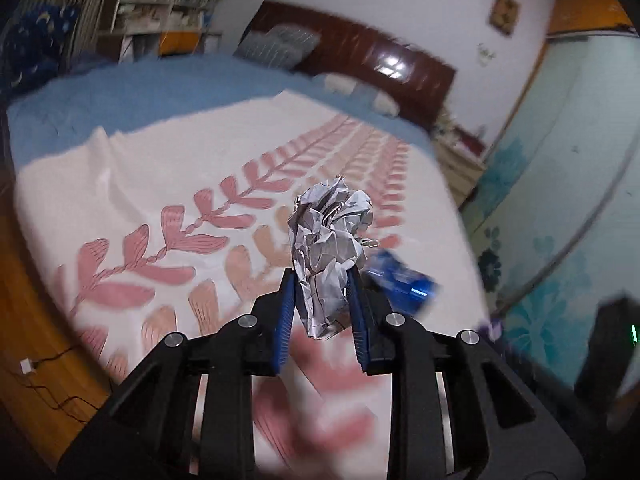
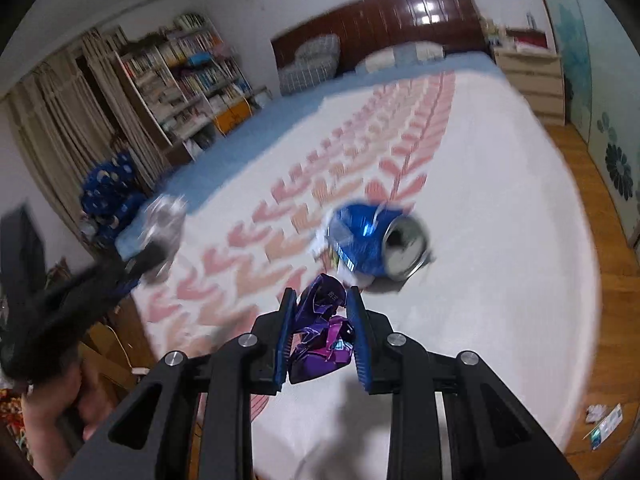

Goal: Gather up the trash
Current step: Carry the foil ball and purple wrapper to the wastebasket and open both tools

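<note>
1. While the crumpled paper ball (image 1: 330, 248) sits pinched between the blue pads of our left gripper (image 1: 322, 280), held in the air above the patterned bedspread (image 1: 168, 168), we judge the step in hand to be carrying both catches off to wherever the trash goes; we should keep both squeezes firm and move smoothly, since the paper sticks out well past the fingertips and could be knocked loose.
2. Our right gripper (image 2: 322, 300) is closed to a narrow gap on a crumpled purple wrapper (image 2: 322, 336) (foil-like, so probably slippery), which sits deep between the pads.
3. A crushed blue can (image 2: 372, 240) lies on the bedspread just beyond the right fingertips and is not yet collected; we would come back for it once a gripper is free.
4. From the right wrist we see the can's open silver end, small scraps on the wooden floor (image 2: 600, 296) at the lower right, and the left gripper as a blur.
5. From the left wrist we see the paper's creases clearly, but the can is only a blue smear behind it.
</note>
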Available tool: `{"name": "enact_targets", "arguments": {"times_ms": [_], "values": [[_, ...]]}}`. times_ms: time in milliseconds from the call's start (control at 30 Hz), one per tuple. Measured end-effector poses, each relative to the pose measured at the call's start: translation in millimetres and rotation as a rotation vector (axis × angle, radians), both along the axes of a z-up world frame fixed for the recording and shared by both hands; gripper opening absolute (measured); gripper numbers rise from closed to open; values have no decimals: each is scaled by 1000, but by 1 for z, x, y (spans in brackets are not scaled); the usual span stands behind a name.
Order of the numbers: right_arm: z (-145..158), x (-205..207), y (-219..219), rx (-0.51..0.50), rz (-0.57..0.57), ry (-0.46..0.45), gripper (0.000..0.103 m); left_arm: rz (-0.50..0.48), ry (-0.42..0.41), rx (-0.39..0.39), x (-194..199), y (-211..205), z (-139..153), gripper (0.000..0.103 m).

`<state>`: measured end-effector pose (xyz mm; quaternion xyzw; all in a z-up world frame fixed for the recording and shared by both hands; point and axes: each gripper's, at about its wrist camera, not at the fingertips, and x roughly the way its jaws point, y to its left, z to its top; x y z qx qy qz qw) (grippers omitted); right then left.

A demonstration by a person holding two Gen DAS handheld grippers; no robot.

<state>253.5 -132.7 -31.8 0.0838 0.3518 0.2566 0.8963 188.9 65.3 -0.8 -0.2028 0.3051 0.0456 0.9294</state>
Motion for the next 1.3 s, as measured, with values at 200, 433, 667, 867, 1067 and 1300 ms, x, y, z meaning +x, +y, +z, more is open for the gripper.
{"name": "enact_targets", "arguments": {"times_ms": [200, 433, 667, 867, 1067, 1300], "values": [[74, -41, -100, -2, -50, -133, 27, -101, -84, -10, -70, -92, 58, 25], [99, -96, -268, -106, -232, -143, 27, -395, -113, -27, -70, -229, 83, 25], [29, -169, -453, -233, -512, 82, 27, -747, 115, -72, -41, -411, 14, 26], [-91, -251, -559, -246, -671, 431, 27, -945, 483, -144, -53, -544, -118, 26], [-185, -300, -589, -184, -738, 646, 27, -1060, 713, 42, -70, -599, -188, 26], [-204, -292, -589, -150, -721, 669, 27, -1120, 755, 151, -80, -624, -204, 26]]}}
